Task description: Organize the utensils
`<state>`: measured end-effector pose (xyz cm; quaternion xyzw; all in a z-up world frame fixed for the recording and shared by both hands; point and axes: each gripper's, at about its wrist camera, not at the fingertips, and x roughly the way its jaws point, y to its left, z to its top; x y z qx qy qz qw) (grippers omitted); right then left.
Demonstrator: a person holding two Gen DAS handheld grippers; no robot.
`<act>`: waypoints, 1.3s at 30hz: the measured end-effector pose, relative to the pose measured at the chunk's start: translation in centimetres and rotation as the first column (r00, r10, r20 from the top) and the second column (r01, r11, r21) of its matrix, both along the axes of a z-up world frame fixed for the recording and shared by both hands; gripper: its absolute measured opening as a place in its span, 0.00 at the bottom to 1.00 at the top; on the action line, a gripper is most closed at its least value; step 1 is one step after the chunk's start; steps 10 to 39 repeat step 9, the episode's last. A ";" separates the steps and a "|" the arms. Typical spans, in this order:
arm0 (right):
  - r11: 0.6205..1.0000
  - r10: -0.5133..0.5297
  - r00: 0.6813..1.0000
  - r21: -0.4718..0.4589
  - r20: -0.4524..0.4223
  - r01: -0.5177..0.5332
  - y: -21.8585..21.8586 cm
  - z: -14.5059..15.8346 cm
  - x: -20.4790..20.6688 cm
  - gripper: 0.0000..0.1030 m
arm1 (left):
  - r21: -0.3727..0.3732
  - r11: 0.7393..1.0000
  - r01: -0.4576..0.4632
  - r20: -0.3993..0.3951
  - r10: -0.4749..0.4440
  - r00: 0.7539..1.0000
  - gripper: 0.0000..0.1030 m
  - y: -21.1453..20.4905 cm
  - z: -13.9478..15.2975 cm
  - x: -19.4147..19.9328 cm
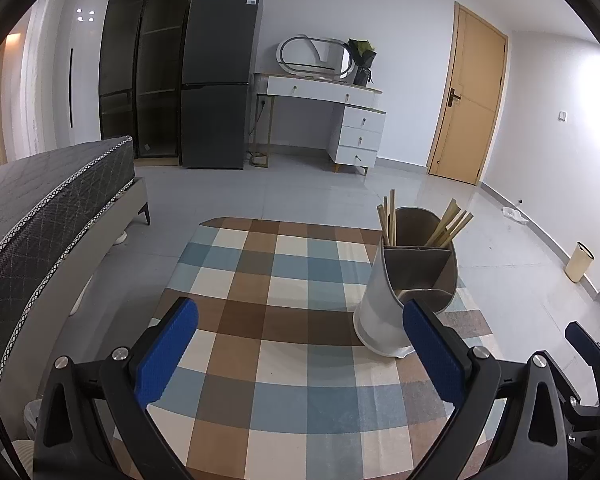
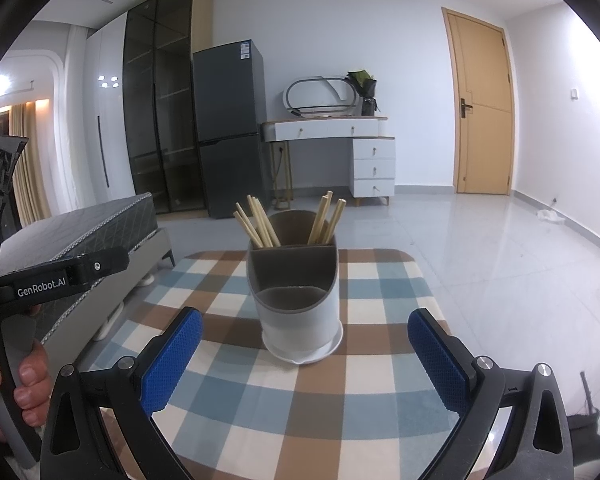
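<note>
Both left gripper [image 1: 300, 336] and right gripper [image 2: 305, 342] are held spread wide, empty. Utensil holder [image 2: 298, 316] with chopsticks [image 2: 260, 226] is seen at 12 o'clock on checkered tablecloth [image 2: 236, 408].

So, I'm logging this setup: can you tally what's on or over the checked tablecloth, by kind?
White oval utensil holder with grey lining: 1
Bunches of pale wooden chopsticks standing in it: 2 (left bunch, right bunch)
Black grippers with blue pads: 2 (left gripper, right gripper)
Total: 5
</note>
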<state>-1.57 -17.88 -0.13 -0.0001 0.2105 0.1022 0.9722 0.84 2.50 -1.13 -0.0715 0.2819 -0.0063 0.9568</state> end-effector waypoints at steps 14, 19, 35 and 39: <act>1.000 0.000 1.000 0.002 -0.004 0.000 0.1 -0.1 0.1 1.00 | -0.015 1.000 -0.010 0.016 0.010 1.000 0.97 0.3 0.2 -0.3; 1.000 0.000 1.000 0.002 -0.004 0.000 0.1 -0.1 0.1 1.00 | -0.015 1.000 -0.010 0.016 0.010 1.000 0.97 0.3 0.2 -0.3; 1.000 0.000 1.000 0.002 -0.004 0.000 0.1 -0.1 0.1 1.00 | -0.015 1.000 -0.010 0.016 0.010 1.000 0.97 0.3 0.2 -0.3; 1.000 0.000 1.000 0.002 -0.004 0.000 0.1 -0.1 0.1 1.00 | -0.015 1.000 -0.010 0.016 0.010 1.000 0.97 0.3 0.2 -0.3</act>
